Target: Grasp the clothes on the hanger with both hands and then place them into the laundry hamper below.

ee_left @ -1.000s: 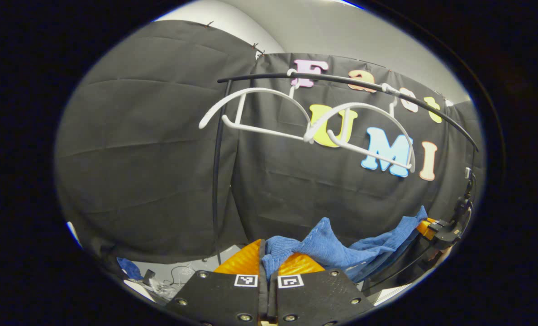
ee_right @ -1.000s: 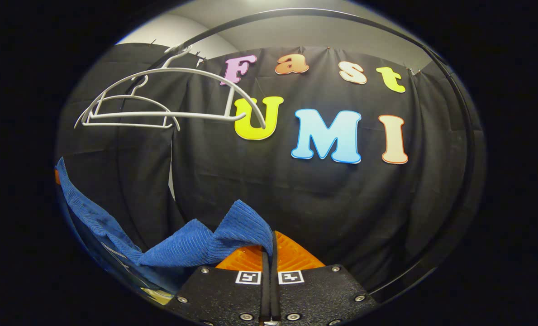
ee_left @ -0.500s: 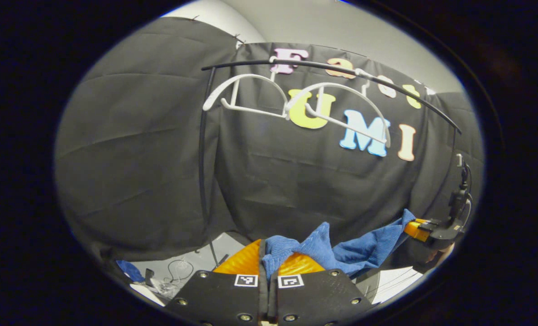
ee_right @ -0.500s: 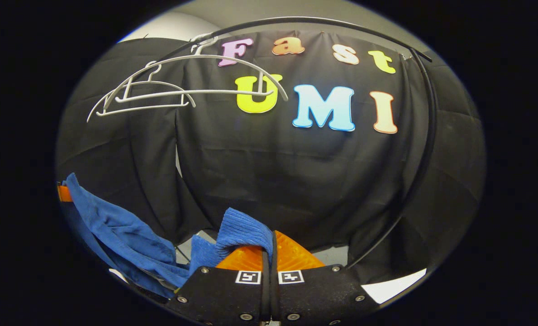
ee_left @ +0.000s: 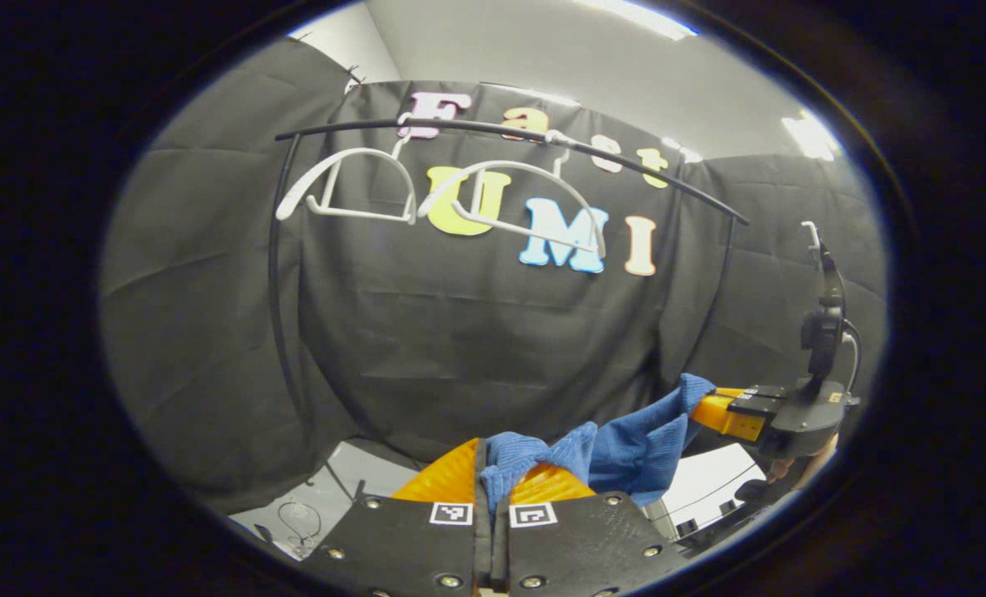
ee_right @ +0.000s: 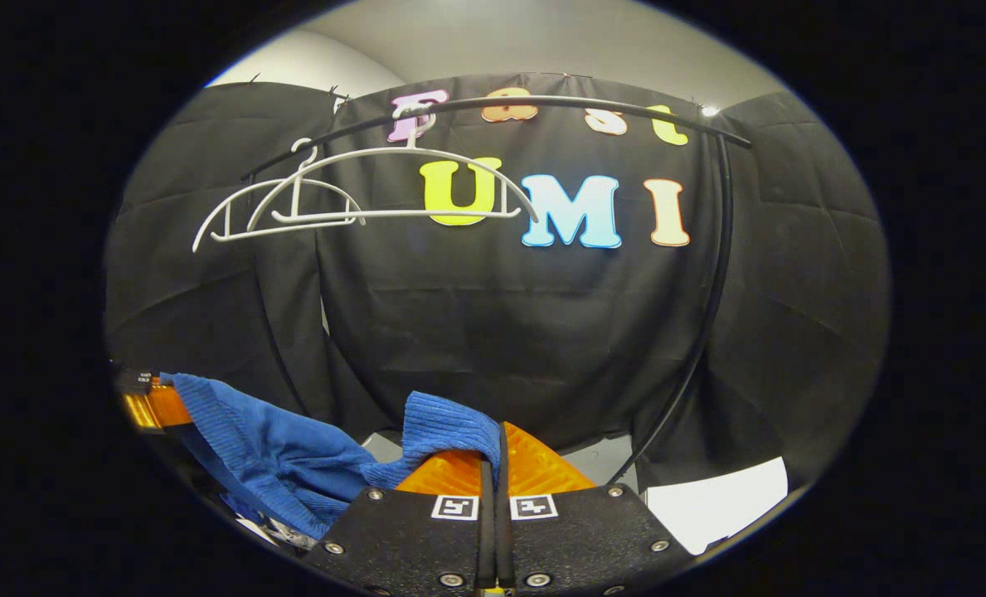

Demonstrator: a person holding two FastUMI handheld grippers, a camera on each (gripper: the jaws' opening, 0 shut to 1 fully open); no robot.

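The left tool (ee_left: 490, 481) has its fingers pressed together on a bunched edge of the blue garment (ee_left: 625, 444), with cloth spilling over the fingertip on its right. From there the garment runs in a slack fold across to the right tool (ee_left: 721, 410), seen further off at the right edge of the left gripper view with a hand just below it. In the right gripper view the right tool (ee_right: 497, 464) is likewise closed tight on a fold of the garment (ee_right: 277, 452), which drapes over its left fingertip and sags down and leftward to the left tool (ee_right: 148, 406) at that view's left edge.

Beyond both tools lies open room up to the black cloth wall. High above, two bare white hangers (ee_right: 393, 186) hang from a curved black rail (ee_right: 542, 104), well clear of the garment. The rail's upright (ee_right: 708, 274) comes down on the right. A pale floor (ee_right: 708, 506) shows low at the right.
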